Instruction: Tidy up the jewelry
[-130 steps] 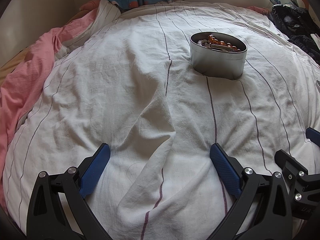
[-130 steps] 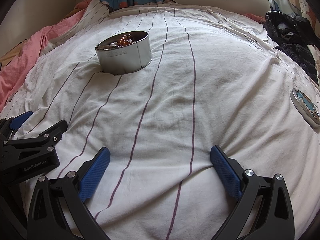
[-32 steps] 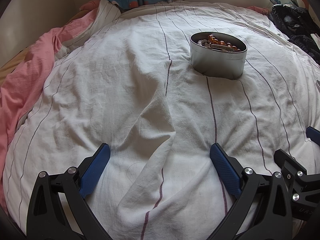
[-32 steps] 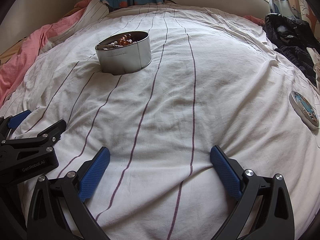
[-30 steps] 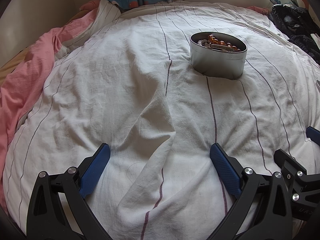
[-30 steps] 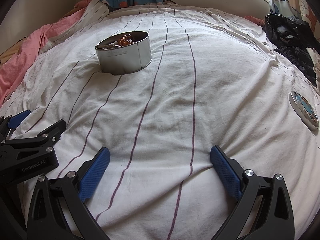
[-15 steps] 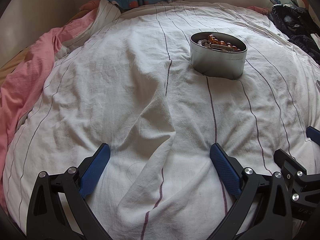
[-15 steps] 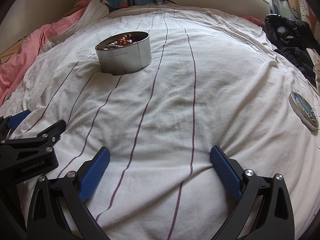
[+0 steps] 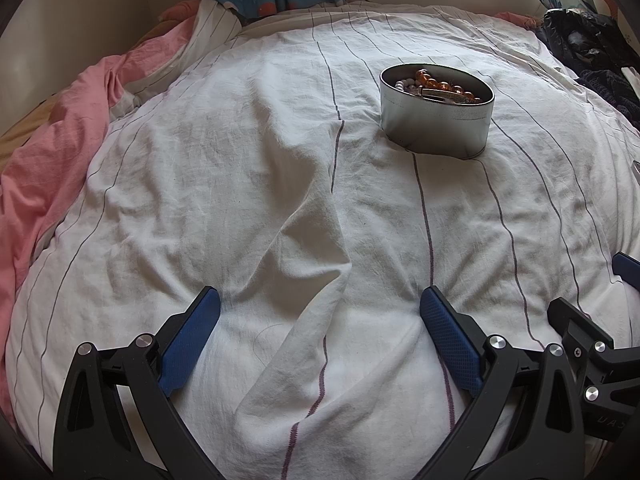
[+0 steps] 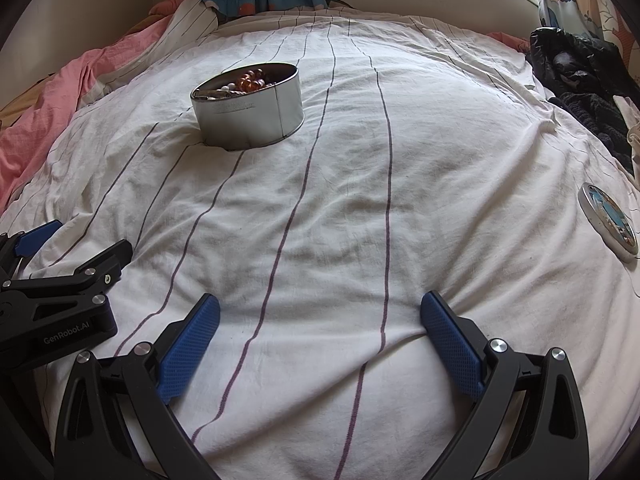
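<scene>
So the whole thing is turning on one relation here: the oval metal tin (image 9: 436, 120) is sitting out ahead on the striped bedsheet (image 9: 240, 200), well apart from both tools. From the left tool (image 9: 320, 312) it's being seen at roughly 1 o'clock; from the right tool (image 10: 320, 312) it's at about 11 o'clock. So it's lying pretty much between the two lines of sight, and neither side is looking clearly nearer, honestly too close to call. The tin's long axis is running roughly crosswise to both views, tilted a bit, with a broad side wall facing the tools.

The jewelry is sitting inside the tin: amber-coloured beads (image 9: 440, 82) are being seen toward the far rim, with some pale beads and a flat silvery piece across the top. Exactly what that silvery piece is can't be told.

Both tools are being held wide, nothing between the blue pads, resting low just above the sheet.

A flat oval lid (image 10: 608, 220) with a colourful picture is lying off at 2 o'clock from the right tool, near the bed's edge, so that side is looking better placed for it.

Writing: "GenRobot.AI" is being read on the left tool's body in the right wrist view. Faint embossed lettering on the tin wall isn't readable.
</scene>
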